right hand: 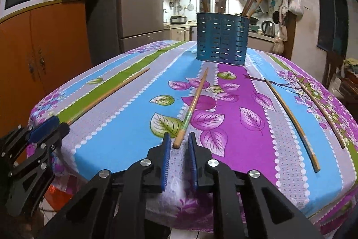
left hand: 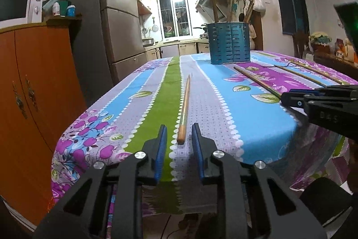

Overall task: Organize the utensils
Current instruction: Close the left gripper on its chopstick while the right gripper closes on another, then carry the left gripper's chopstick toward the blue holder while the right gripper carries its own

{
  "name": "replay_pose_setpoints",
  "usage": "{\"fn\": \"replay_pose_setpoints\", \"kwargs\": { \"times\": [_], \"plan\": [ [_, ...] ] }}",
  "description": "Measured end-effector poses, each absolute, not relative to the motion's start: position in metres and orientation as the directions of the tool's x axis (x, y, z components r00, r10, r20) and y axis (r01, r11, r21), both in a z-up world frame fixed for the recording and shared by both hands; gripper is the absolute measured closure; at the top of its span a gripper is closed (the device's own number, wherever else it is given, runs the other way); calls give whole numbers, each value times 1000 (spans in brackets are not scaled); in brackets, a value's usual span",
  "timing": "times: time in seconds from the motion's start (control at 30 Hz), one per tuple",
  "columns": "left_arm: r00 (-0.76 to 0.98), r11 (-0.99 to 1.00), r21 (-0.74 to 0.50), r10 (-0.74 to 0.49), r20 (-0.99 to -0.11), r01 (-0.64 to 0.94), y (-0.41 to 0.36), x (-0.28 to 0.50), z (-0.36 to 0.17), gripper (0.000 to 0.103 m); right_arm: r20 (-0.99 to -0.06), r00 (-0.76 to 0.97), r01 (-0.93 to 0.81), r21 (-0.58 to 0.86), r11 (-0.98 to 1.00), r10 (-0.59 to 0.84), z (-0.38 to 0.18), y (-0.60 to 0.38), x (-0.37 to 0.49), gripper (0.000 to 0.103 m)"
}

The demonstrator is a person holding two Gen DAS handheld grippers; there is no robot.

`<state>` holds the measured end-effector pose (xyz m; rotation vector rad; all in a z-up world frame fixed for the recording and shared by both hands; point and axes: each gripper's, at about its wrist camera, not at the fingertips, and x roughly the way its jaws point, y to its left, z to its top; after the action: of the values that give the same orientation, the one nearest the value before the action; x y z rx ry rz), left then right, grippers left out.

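Several wooden chopsticks lie on the flowered tablecloth (left hand: 257,118). A blue slotted utensil holder (left hand: 228,43) stands at the far side with several wooden utensils in it; it also shows in the right wrist view (right hand: 221,38). My left gripper (left hand: 179,133) is open, its jaws either side of the near end of one chopstick (left hand: 184,109). My right gripper (right hand: 179,140) is open, its jaws either side of the near end of another chopstick (right hand: 192,106). Two more chopsticks (right hand: 290,122) (right hand: 322,113) lie to the right.
An orange cabinet (left hand: 33,104) with a microwave (left hand: 18,6) stands left of the table. A refrigerator (left hand: 120,15) is behind it. The kitchen counter (left hand: 179,41) lies beyond the table. The table's near edge (right hand: 201,205) drops off just below my grippers.
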<state>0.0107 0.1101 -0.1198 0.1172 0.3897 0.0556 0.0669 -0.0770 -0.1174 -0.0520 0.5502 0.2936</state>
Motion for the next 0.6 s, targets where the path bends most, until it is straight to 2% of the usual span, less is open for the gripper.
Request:
{"fn": "replay_pose_setpoints", "kwargs": {
  "times": [0.2, 0.27, 0.47, 0.6],
  "plan": [
    [932, 995, 97, 51, -360, -17, 111, 10, -123, 90, -502, 835, -251, 15, 968, 225, -120, -74, 66, 88],
    [934, 996, 90, 47, -355, -16, 110, 10, -124, 91, -506, 834, -243, 25, 970, 222, -120, -76, 67, 94],
    [935, 997, 73, 41, -352, -16, 110, 10, -124, 96, -503, 837, -236, 23, 971, 215, -119, -81, 64, 95],
    [932, 998, 59, 37, -359, -17, 111, 11, -123, 97, -484, 853, -242, -33, 970, 196, -120, -81, 58, 95]
  ]
}}
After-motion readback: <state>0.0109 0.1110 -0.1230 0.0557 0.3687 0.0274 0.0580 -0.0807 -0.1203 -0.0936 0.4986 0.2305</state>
